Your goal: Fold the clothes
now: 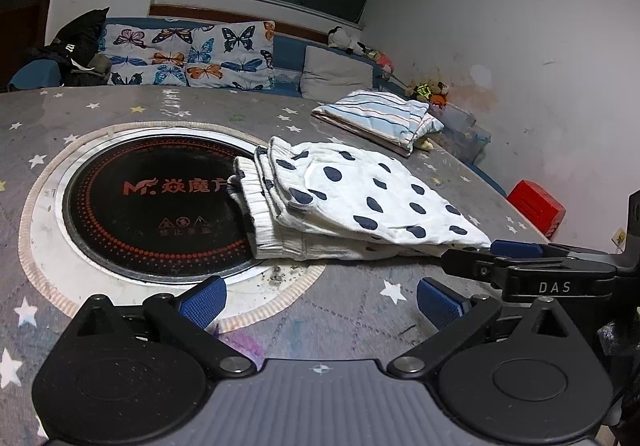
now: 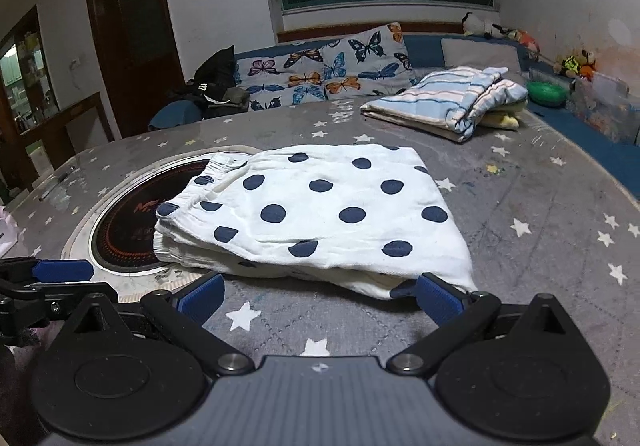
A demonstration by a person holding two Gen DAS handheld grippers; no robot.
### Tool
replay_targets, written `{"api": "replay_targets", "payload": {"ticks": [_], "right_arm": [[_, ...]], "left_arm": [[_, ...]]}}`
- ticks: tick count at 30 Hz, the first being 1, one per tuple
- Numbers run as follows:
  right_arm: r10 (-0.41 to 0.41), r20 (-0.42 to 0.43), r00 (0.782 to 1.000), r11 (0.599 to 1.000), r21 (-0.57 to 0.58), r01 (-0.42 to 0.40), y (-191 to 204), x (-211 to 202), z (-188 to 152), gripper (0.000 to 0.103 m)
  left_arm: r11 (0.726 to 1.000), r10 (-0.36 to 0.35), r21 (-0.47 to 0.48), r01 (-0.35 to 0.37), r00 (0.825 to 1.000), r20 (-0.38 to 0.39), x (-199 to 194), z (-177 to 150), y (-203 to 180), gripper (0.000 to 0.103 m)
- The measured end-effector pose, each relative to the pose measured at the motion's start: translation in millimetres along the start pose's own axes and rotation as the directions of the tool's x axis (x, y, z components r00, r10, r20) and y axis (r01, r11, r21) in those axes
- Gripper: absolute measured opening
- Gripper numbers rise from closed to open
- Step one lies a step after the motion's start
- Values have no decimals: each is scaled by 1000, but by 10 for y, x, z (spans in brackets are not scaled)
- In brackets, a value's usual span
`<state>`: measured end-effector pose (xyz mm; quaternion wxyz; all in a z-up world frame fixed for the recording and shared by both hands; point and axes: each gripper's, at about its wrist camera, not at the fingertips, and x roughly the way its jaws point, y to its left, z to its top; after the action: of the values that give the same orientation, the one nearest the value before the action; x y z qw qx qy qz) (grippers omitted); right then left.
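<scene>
A folded white garment with dark blue dots (image 1: 360, 197) (image 2: 320, 213) lies on the star-patterned table cover (image 1: 360, 326) (image 2: 540, 205), partly over a round black cooktop (image 1: 152, 205) (image 2: 124, 230). My left gripper (image 1: 320, 300) is open in front of the garment's near left edge, with only table cover between its blue pads. My right gripper (image 2: 318, 296) is open at the garment's near right corner; the cloth's edge lies against its right pad (image 2: 436, 298), not pinched. Each gripper's fingers show in the other's view (image 1: 516, 248) (image 2: 62, 270).
A folded striped pile (image 1: 380, 117) (image 2: 448, 97) sits at the table's far right. Behind the table are a sofa with butterfly cushions (image 1: 188, 53) (image 2: 320, 65), soft toys and a green bowl (image 2: 546, 93). A red box (image 1: 536, 205) stands beyond the right edge.
</scene>
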<state>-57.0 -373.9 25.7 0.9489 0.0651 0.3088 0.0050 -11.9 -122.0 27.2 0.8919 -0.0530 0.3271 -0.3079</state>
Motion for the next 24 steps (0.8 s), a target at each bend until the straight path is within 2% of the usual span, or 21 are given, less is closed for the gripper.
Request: {"api": "replay_targets", "payload": {"ticks": [8, 21, 24], "right_arm": [[0, 35, 999, 1000, -3, 0, 59, -77, -60, 103], [-23, 25, 999, 999, 30, 22, 47, -80, -194, 103], [-35, 45, 998, 998, 48, 33, 47, -128, -238, 103]], "left_arm": [[1000, 15, 18, -15, 1000, 6, -61, -68, -62, 103], [996, 66, 59, -66, 998, -10, -63, -136, -148, 103], [994, 82, 71, -81, 997, -11, -61, -157, -167, 103]]}}
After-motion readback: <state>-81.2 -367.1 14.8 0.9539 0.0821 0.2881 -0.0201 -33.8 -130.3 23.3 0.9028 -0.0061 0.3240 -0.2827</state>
